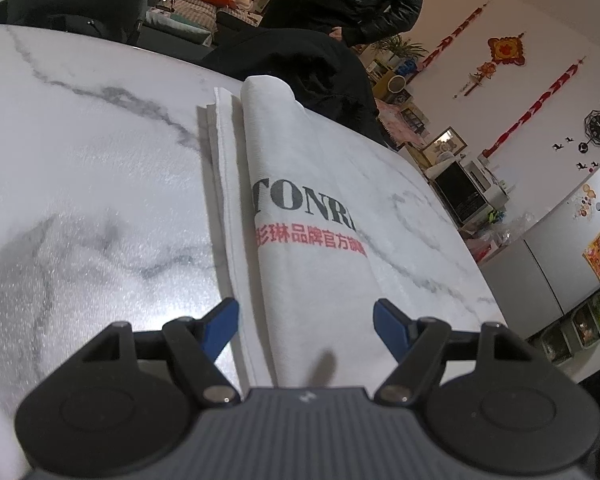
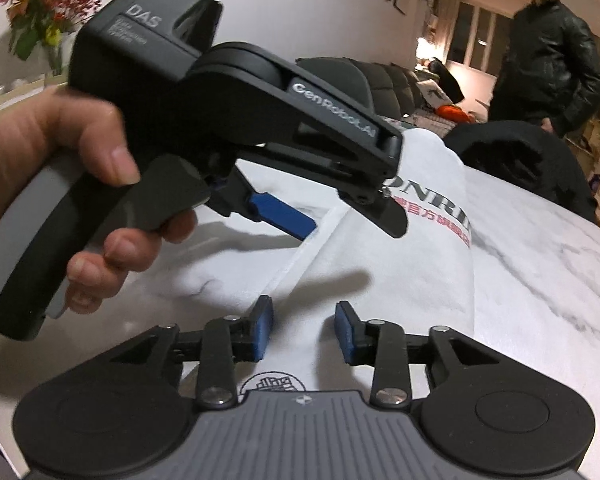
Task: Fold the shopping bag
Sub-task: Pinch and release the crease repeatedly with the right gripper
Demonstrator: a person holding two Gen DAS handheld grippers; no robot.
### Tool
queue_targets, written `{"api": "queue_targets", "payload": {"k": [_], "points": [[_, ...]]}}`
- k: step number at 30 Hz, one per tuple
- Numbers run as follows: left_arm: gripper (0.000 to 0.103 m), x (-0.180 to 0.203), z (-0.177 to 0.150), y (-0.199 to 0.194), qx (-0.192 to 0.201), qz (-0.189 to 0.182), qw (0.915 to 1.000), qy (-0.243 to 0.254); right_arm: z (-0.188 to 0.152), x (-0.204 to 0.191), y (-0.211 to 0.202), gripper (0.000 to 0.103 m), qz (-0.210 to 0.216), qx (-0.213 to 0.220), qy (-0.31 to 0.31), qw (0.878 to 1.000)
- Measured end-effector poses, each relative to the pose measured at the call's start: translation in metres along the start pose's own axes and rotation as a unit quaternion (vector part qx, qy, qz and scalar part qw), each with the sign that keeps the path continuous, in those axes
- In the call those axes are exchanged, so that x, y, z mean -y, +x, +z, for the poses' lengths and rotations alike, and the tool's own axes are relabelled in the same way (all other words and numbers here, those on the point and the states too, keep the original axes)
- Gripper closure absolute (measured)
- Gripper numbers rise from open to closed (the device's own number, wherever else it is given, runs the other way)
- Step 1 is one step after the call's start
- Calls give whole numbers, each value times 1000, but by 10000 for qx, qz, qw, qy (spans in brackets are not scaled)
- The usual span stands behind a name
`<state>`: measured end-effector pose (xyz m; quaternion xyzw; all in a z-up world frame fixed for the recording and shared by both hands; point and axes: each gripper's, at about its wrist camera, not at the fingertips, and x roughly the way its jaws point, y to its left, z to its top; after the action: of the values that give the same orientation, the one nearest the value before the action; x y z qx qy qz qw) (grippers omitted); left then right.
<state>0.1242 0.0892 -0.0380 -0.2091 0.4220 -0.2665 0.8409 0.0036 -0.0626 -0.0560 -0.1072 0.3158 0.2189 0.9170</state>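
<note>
The white shopping bag (image 1: 300,208) lies folded lengthwise on the marble table (image 1: 80,160) — both the left gripper (image 1: 306,320) and right gripper (image 2: 303,330) hover above it, fingers spread and empty, probably ready for the next fold.

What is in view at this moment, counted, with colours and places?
shopping bag: one, white with dark and red lettering, folded into a long strip on the table
table: one, white marble with grey veins
dark garment: one, black, at the table's far edge
bystander: one, black jacket, standing beyond the table
flowers: one bunch, red and orange, far left in the right wrist view
left gripper: open, over the bag
right gripper: open, over the bag
hand: one, holding the left gripper's handle
</note>
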Motion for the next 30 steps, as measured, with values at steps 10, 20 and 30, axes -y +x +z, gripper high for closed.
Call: {"api": "queue_targets", "payload": {"k": [10, 20, 30], "points": [[31, -1, -1, -1, 2, -61, 10000, 20, -5, 6, -1, 96, -51, 144, 28, 9999], [32, -3, -1, -2, 1, -73, 10000, -37, -4, 4, -20, 66, -5, 49, 254, 9997], [32, -2, -1, -3, 15, -69, 10000, 7, -39, -4, -77, 47, 719, 724, -618, 9929]]}}
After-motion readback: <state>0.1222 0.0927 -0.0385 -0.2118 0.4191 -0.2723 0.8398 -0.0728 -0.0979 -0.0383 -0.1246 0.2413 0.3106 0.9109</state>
